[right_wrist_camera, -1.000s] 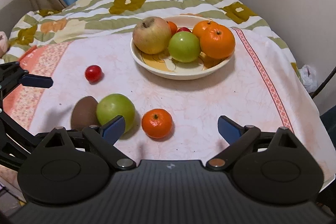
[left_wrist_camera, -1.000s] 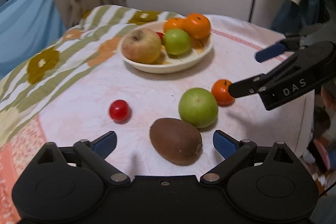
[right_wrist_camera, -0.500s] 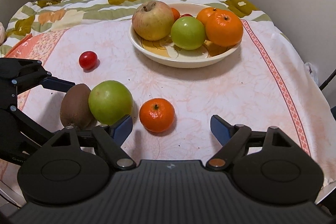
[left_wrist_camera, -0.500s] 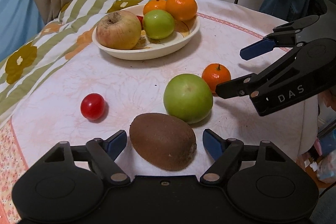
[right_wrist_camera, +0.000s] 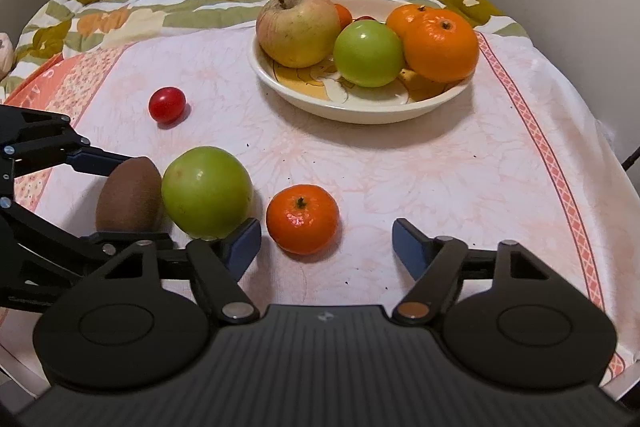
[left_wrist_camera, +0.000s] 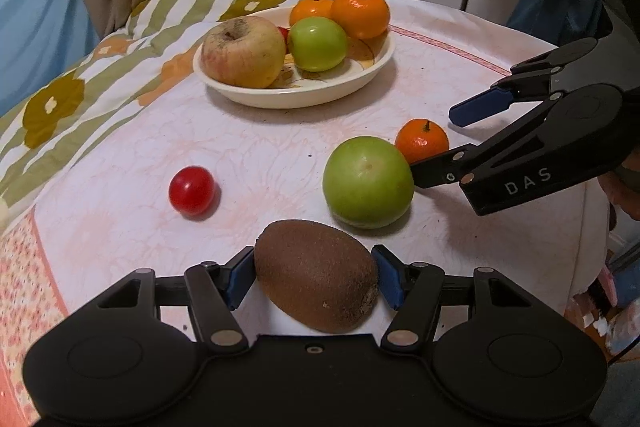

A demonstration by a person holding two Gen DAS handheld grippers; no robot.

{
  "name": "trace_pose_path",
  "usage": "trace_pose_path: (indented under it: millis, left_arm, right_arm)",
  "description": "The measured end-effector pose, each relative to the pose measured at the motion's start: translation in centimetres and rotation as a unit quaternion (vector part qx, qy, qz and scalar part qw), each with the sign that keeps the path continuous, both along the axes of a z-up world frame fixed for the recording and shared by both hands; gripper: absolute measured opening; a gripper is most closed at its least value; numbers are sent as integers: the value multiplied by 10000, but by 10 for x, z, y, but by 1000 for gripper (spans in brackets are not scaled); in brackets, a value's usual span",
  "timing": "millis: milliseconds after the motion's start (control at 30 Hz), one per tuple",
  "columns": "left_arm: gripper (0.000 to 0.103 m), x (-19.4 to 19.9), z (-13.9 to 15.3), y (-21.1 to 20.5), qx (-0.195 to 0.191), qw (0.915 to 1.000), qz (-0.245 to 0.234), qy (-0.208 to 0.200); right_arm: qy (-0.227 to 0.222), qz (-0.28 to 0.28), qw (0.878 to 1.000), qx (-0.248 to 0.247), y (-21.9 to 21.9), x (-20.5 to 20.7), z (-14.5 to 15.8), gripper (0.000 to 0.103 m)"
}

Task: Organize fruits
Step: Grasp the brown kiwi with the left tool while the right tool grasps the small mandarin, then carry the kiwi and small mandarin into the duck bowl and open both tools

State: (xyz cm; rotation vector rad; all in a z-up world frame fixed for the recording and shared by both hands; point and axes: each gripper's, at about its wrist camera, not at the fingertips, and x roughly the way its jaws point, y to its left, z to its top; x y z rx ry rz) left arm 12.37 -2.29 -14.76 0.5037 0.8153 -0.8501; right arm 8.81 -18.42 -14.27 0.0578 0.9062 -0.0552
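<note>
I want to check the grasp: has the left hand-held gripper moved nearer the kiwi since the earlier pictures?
Yes. The left hand-held gripper has come forward to the kiwi, which lies beside the green apple; its closing jaws now flank it.

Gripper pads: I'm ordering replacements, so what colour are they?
Blue, on both grippers; the left wrist view shows the pads best, flanking the kiwi.

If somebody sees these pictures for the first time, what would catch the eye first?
Probably the bowl piled with an apple, a green fruit and oranges at the far side of the table. Nearer, the left tool is closing around a brown kiwi, beside a green apple, a small mandarin and a cherry tomato.
</note>
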Motion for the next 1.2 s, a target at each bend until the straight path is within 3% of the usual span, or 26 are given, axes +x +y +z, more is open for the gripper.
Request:
trace_pose_path:
  millis: [600,667,900,1200]
  left_arm:
    - [66,-4,11,17,-100,9973,728,61]
    - [66,-4,14,18,-121,9967,800,59]
    - [66,-6,22,17,-160,9952,966,24]
    - [66,-9,47,11,-316,9924,1188,-63]
  right_arm:
    - [-30,339,9994,-47,3,7,-5,66]
    - [-49,430,9991,-40,4,7,-5,55]
    - [-44,471,9988,-83,2,8,0,55]
    - [-185,432,9989,-42,-11,6,28,55]
